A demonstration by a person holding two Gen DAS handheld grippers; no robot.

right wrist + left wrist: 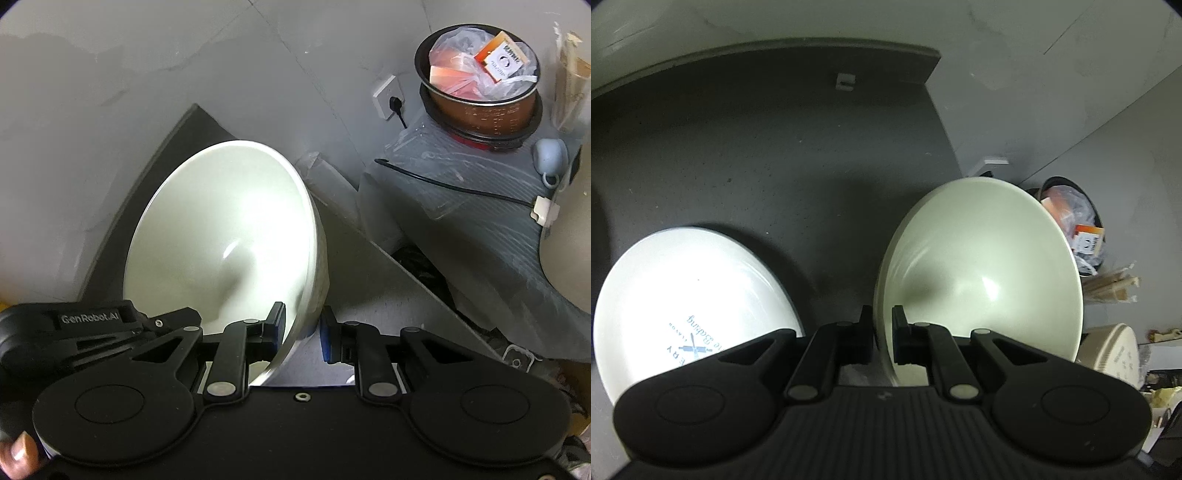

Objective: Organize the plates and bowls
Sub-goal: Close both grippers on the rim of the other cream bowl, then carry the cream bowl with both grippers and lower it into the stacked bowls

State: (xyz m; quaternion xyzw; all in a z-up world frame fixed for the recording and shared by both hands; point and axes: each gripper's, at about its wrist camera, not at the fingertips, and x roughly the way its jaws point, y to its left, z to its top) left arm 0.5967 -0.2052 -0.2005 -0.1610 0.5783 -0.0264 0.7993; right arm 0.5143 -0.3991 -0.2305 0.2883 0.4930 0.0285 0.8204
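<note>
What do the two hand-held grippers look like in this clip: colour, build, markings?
Both are matte black plastic: the left hand-held gripper and right hand-held gripper have linkage arms with silver pivot pins, round side housings and blue-edged pads. White "GenRobot.AI" lettering marks one body.

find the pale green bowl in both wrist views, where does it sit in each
Left wrist view: the pale green bowl fills centre-right, tilted, its near rim between the left gripper fingers.
Right wrist view: the bowl sits centre-left, its rim between the right gripper fingers.
Shared landmark: the pot stuffed with plastic bags, right of the bowl in both.
</note>
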